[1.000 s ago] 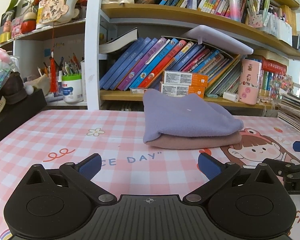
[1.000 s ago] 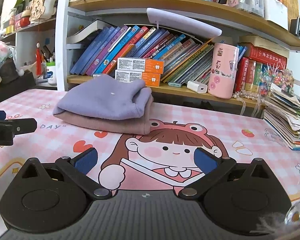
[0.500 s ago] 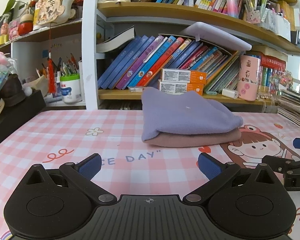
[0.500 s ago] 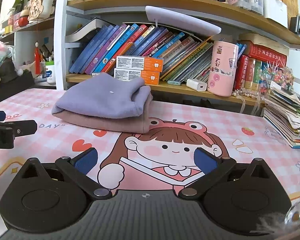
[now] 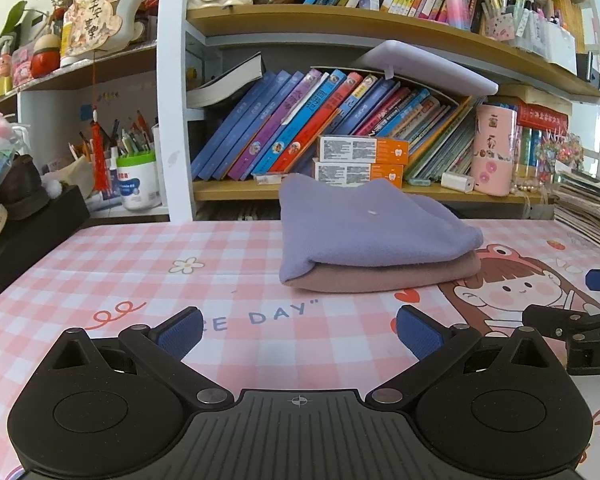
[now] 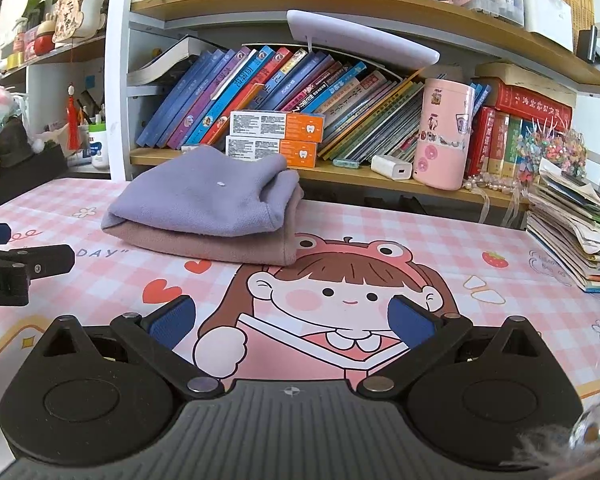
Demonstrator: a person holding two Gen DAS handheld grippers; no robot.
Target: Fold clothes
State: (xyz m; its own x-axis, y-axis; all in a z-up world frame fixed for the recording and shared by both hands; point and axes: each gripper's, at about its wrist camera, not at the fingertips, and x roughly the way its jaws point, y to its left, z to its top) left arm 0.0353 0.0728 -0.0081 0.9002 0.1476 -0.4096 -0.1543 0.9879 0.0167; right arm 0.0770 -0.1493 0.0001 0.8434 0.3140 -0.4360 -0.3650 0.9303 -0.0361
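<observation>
Soft lilac cloth [image 5: 364, 228] lies folded on pink cloth [image 5: 380, 278]; both grippers gape empty.

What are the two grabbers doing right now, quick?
Left gripper: open, holding nothing.
Right gripper: open, holding nothing.

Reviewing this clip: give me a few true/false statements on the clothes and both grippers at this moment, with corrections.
1. The purple garment lies folded on top of the pink garment. True.
2. The left gripper is shut on the purple garment. False: it is open, holding nothing, short of the stack.
3. The right gripper is open. True.
4. The stack sits on the shelf. False: it lies on the checked mat in front of the shelf.
</observation>
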